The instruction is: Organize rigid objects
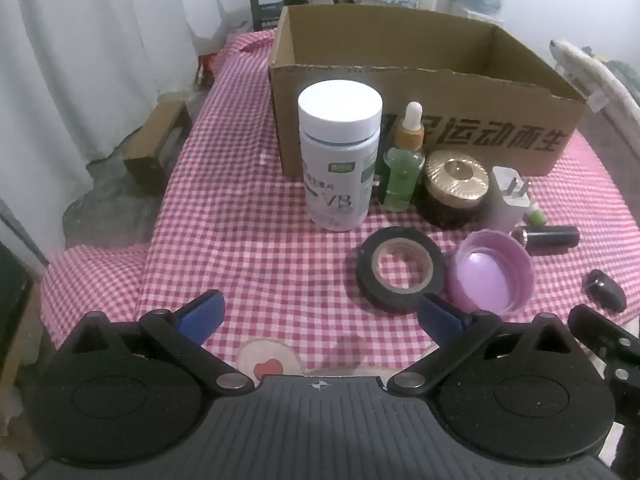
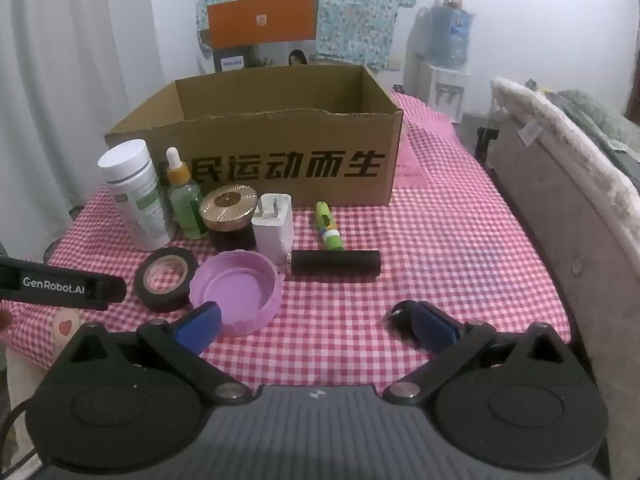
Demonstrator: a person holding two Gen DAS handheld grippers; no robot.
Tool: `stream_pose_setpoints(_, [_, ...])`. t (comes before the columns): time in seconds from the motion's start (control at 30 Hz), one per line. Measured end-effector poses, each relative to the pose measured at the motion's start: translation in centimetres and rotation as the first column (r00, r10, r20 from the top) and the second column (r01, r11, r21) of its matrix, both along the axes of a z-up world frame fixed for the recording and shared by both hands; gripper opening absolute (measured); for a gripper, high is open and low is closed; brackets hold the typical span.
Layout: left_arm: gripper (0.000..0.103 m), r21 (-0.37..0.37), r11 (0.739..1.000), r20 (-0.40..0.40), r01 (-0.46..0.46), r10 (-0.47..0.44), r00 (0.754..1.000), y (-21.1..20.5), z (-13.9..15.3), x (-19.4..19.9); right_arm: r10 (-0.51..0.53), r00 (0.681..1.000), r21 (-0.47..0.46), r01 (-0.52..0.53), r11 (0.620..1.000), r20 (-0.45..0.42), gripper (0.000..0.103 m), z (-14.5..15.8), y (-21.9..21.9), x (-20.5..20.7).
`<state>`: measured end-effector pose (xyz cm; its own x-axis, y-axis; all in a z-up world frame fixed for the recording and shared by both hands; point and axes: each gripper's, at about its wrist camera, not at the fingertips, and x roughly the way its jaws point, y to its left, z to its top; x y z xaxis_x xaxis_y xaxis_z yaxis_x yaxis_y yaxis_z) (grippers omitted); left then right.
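An open cardboard box stands at the back of the checked cloth. In front of it are a white pill bottle, a green dropper bottle, a gold-lidded jar, a white charger plug, a black tape roll, a purple lid, a black cylinder and a green tube. My left gripper is open, short of the tape. My right gripper is open over bare cloth.
A small dark object lies by the right gripper's right finger. A padded chair back borders the table on the right. A brown carton sits below the table's left edge. The left gripper's body juts in from the left.
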<state>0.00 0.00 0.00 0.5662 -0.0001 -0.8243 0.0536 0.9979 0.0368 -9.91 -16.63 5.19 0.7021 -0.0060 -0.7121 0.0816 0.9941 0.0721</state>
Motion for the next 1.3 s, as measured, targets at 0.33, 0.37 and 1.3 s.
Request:
stream_pose_setpoints(0.33, [0.103, -0.010, 1.000, 0.003, 0.007, -0.007, 1.000, -0.39, 0.08, 0.02, -0.005, 1.000, 0.010, 0.005, 1.000, -0.011, 0.103, 0.11, 0.02, 0.26])
stream_pose_setpoints(0.37, [0.103, -0.009, 1.000, -0.004, 0.006, -0.006, 1.000, -0.37, 0.03, 0.05, -0.005, 1.000, 0.015, 0.005, 1.000, -0.009, 0.103, 0.07, -0.13, 0.20])
stream_pose_setpoints(1.3, [0.103, 0.004, 1.000, -0.014, 0.004, -0.004, 1.000, 0.02, -0.17, -0.24, 0.007, 1.000, 0.023, -0.006, 1.000, -0.015, 0.103, 0.44, -0.07, 0.04])
